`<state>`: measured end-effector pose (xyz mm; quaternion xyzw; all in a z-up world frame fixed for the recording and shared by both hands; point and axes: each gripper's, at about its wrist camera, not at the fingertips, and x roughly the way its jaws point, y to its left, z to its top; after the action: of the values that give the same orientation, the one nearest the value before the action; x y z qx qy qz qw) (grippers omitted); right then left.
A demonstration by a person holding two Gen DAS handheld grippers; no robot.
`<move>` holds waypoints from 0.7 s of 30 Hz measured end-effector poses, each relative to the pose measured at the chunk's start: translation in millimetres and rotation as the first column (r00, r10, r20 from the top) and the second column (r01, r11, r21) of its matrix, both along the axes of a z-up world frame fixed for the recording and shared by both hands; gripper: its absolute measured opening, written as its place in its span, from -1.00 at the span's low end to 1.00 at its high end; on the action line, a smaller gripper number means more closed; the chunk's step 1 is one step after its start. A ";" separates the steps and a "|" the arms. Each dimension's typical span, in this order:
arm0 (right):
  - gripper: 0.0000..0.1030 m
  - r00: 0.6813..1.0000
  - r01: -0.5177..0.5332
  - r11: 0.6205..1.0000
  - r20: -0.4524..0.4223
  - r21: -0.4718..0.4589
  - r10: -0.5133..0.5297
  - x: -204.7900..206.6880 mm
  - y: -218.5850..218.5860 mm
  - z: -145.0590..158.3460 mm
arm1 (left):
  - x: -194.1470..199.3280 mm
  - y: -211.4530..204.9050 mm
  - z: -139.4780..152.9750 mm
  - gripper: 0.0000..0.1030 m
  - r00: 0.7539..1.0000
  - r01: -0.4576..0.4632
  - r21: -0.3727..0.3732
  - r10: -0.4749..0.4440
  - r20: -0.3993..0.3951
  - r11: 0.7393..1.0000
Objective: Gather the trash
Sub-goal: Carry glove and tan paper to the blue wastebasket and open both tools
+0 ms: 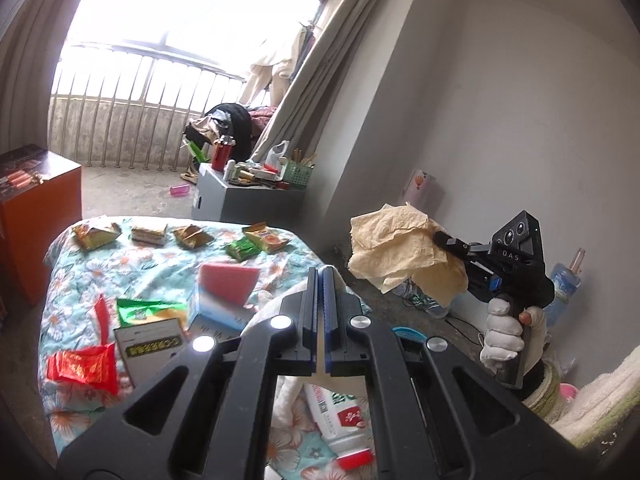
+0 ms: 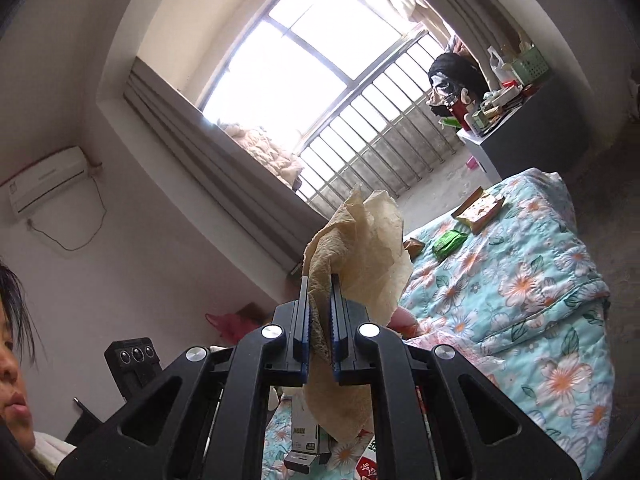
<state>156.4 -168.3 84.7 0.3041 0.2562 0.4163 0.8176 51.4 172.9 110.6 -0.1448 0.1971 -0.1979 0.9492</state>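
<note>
Right gripper (image 2: 320, 312) pinches a crumpled tissue (image 2: 360, 248), lifted off the bed (image 2: 540, 280). Left gripper (image 1: 323, 292) pressed together, nothing in it. Barely started, imo: wrappers (image 1: 96, 236) ahead of and below left gripper, uncollected. No bin visible; stuff under the grippers is cut off.

Bed quilt (image 1: 168, 264) is light teal with orange-and-white flowers; on it there's a red wrapper (image 1: 82, 368) and green packet (image 1: 241, 249). Crumpled tissue (image 1: 404, 252) off its edge is pale tan.
</note>
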 end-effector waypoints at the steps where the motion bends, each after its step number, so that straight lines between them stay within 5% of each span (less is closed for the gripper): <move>1: -0.84 1.000 0.021 1.000 0.003 0.007 -0.021 -3.0 -10.1 -0.3 | 6.8 -9.8 5.2 -0.99 1.000 0.022 0.007 -0.022 0.002 1.000; 9: -0.84 0.967 0.256 0.966 -0.012 0.026 -0.255 -31.0 -105.1 -15.9 | 102.3 -119.2 26.0 -0.99 0.961 0.260 0.043 -0.254 -0.111 0.965; 16: -0.84 0.866 0.494 0.869 -0.074 -0.017 -0.494 -55.9 -191.9 -47.4 | 183.8 -259.5 14.4 -0.99 0.841 0.492 0.081 -0.449 -0.302 0.867; 21: -0.84 0.751 0.643 0.762 -0.130 -0.078 -0.647 -62.8 -252.7 -76.2 | 219.7 -368.3 -14.8 -0.99 0.757 0.612 0.163 -0.514 -0.403 0.774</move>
<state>93.6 -421.1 8.5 0.3923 0.2017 0.0815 0.8937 271.1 -195.4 95.8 0.0287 0.4166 -0.4188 0.8064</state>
